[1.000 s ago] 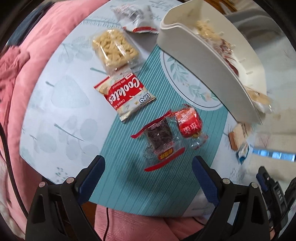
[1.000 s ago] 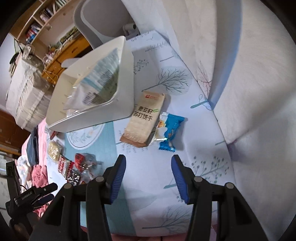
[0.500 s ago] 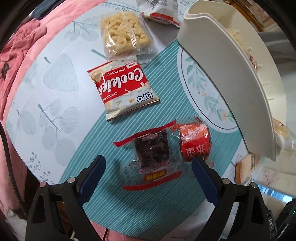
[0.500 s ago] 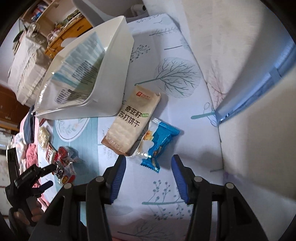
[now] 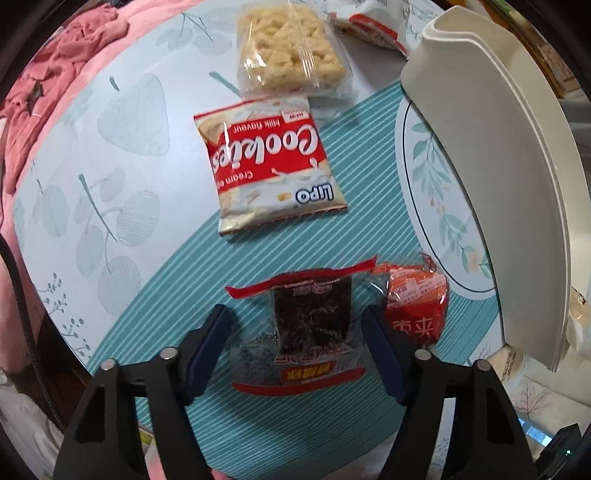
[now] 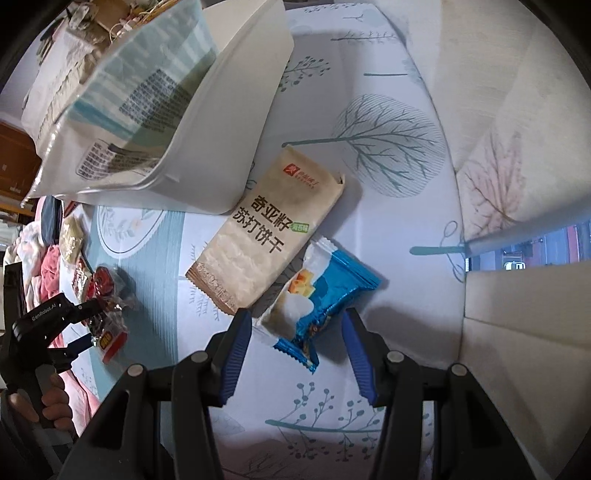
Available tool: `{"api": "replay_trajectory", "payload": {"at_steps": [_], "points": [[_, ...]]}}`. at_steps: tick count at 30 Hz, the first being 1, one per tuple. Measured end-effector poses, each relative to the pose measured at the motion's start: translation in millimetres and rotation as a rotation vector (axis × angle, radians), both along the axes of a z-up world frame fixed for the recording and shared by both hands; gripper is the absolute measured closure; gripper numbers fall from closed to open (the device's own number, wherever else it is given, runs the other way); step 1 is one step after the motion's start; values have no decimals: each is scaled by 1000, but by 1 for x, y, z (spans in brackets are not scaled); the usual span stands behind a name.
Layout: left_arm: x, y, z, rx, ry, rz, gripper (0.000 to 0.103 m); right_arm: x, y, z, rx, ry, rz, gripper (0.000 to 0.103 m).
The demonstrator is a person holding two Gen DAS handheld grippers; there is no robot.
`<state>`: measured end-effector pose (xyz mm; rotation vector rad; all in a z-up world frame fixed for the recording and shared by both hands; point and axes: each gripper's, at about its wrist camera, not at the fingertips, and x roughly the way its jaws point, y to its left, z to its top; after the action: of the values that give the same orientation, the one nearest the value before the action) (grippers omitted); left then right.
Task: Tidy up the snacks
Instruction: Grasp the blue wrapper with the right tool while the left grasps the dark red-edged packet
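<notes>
My left gripper [image 5: 295, 332] is open, its jaws on either side of a clear packet of dark snack with red trim [image 5: 310, 325] lying on the table. A red wrapped sweet [image 5: 417, 310] lies just right of it. A red and white Cookies bag [image 5: 269, 166] and a pale rice cake packet [image 5: 291, 44] lie beyond. My right gripper [image 6: 295, 343] is open around the near end of a blue and white snack packet [image 6: 317, 299]. A beige cracker pack [image 6: 266, 229] lies beside it. The white basket [image 6: 236, 122] holds a large bag.
The white basket's wall [image 5: 491, 177] stands at the right of the left wrist view. Another red and white packet [image 5: 369, 26] lies at the far edge. Pink cloth [image 5: 55, 74] borders the table on the left. A cushion or wall [image 6: 517, 184] rises to the right.
Both grippers have moved down and forward. The left now straddles the dark snack packet; the right now straddles the blue packet. Both stay open.
</notes>
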<state>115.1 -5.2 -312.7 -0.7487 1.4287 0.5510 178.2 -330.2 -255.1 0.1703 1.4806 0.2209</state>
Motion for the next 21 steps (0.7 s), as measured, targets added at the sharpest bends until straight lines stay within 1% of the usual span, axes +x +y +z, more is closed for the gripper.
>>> {"api": "replay_trajectory", "payload": {"at_steps": [2, 4, 5, 6, 9, 14, 21], "points": [[2, -1, -1, 3, 2, -4, 38, 2, 1, -1, -11, -1, 4, 52], [1, 1, 0, 10, 12, -1, 45, 4, 0, -2, -23, -5, 5, 56], [2, -2, 0, 9, 11, 2, 48, 4, 0, -3, -27, -3, 6, 59], [3, -1, 0, 3, 3, 3, 58, 5, 0, -4, -29, -1, 5, 60], [9, 4, 6, 20, 10, -6, 60, 5, -2, -6, -27, 5, -3, 63], [14, -1, 8, 23, 22, -24, 61, 6, -5, -7, -11, 11, -9, 67], [1, -8, 24, 33, 18, -53, 61, 0, -3, -10, 13, 39, -19, 71]]}}
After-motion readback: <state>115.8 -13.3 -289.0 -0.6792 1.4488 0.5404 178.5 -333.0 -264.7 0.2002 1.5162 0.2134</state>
